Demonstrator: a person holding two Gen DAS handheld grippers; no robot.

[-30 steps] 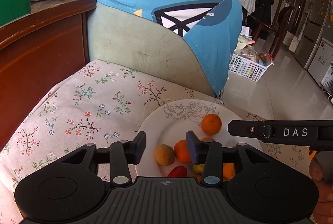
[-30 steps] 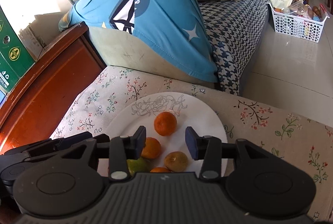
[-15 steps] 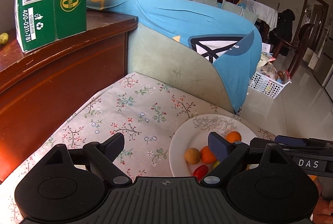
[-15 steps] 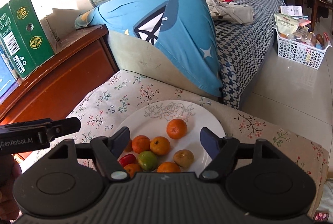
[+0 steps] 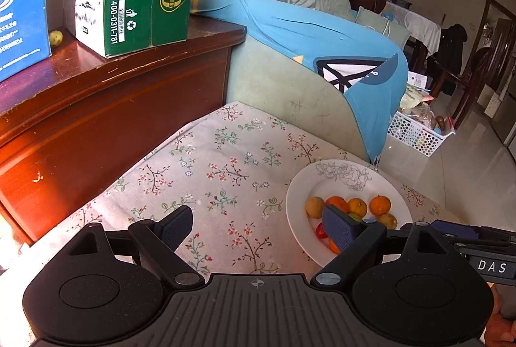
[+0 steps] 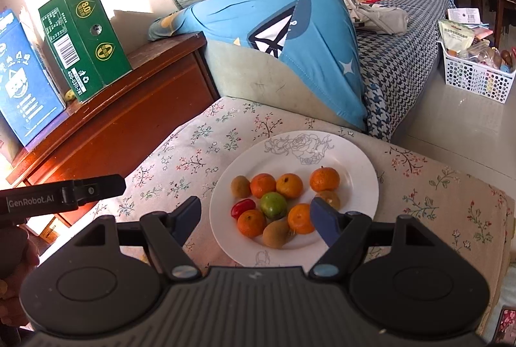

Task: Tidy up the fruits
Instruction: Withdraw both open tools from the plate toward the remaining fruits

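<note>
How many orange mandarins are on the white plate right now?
5 on the white rose-patterned plate: three in the far row, two nearer, the last partly behind a finger. None looks hidden.

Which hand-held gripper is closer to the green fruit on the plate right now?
Right. The right hand-held gripper hangs open just short of the green fruit on the plate. The left hand-held gripper, also open, sits off to the plate's left over the floral cloth.
</note>
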